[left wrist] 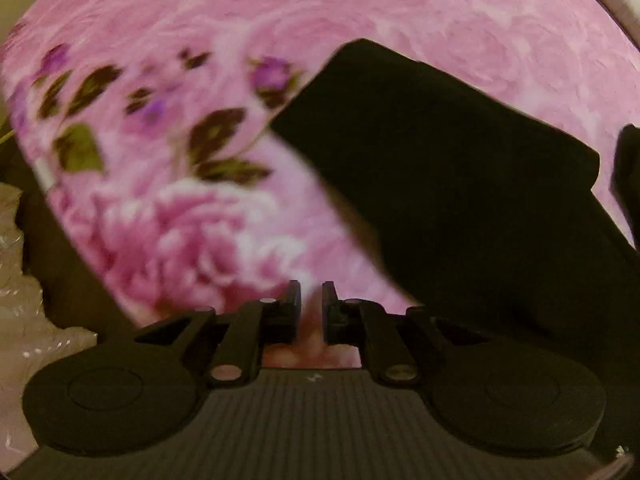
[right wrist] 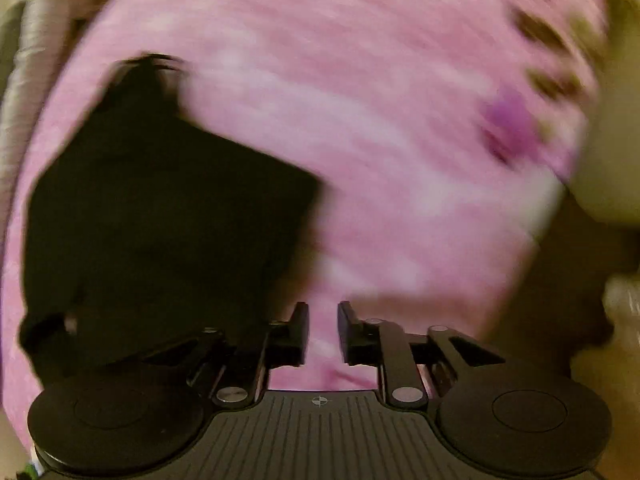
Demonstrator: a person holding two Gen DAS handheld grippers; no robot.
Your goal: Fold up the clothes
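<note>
A black garment (left wrist: pixel 440 168) lies folded into a flat slab on a pink floral cover (left wrist: pixel 192 224). In the left wrist view it spreads to the right of and beyond my left gripper (left wrist: pixel 311 294), whose jaws stand a narrow gap apart with only pink cover showing between them. In the blurred right wrist view the same black garment (right wrist: pixel 160 208) lies to the left of my right gripper (right wrist: pixel 323 314). That gripper's jaws are apart over the pink cover (right wrist: pixel 380 140), with nothing between them. Neither gripper holds the cloth.
Crinkled clear plastic (left wrist: pixel 24 312) lies off the cover's left edge. A ribbed beige fabric (right wrist: pixel 32 60) borders the cover at the upper left of the right wrist view. A pale rounded object (right wrist: pixel 612 152) sits at its right edge.
</note>
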